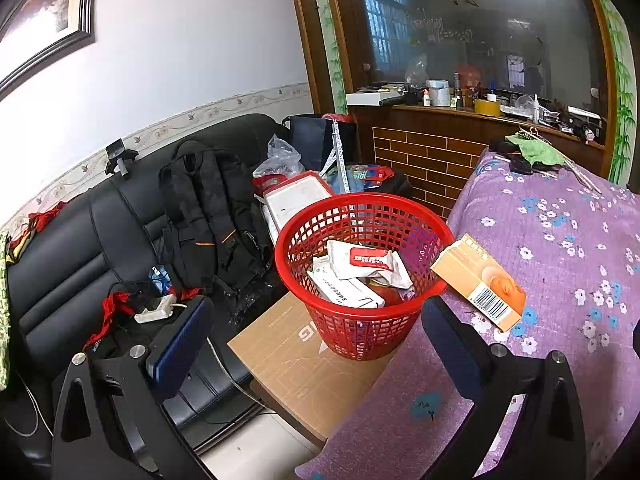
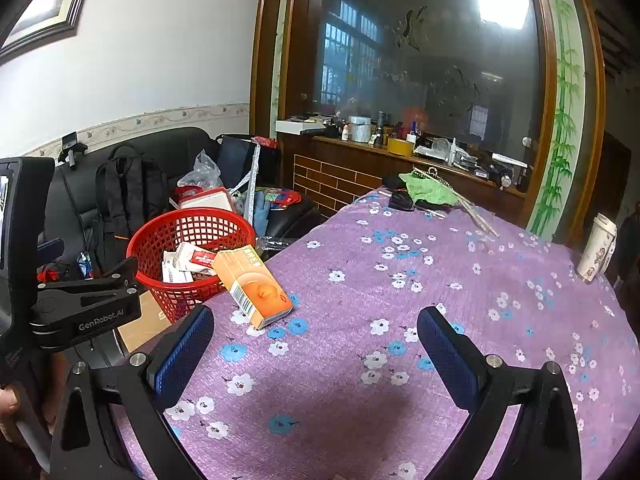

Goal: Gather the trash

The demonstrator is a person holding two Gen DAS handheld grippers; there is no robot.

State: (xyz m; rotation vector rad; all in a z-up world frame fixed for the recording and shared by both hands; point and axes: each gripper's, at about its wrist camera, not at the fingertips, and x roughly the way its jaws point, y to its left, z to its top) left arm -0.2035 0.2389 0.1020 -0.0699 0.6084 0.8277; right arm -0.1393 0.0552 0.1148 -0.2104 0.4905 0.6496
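Observation:
A red mesh basket (image 1: 366,272) stands on a cardboard box beside the table and holds a wet-wipes pack (image 1: 370,260) and white packets. An orange carton (image 1: 478,282) lies on the purple floral cloth at the table's left edge, right next to the basket. My left gripper (image 1: 316,344) is open and empty, in front of the basket. My right gripper (image 2: 316,348) is open and empty over the cloth; the orange carton (image 2: 252,282) lies just beyond its left finger, with the basket (image 2: 188,256) behind it. The left gripper's body (image 2: 80,308) shows at the left edge.
A black sofa (image 1: 80,240) at left carries a backpack (image 1: 212,216), a power strip, bags and a white tray. The cardboard box (image 1: 296,360) bears the basket. Green cloth and sticks (image 2: 432,192) lie at the table's far end; a patterned cup (image 2: 598,248) stands far right. A cluttered counter runs behind.

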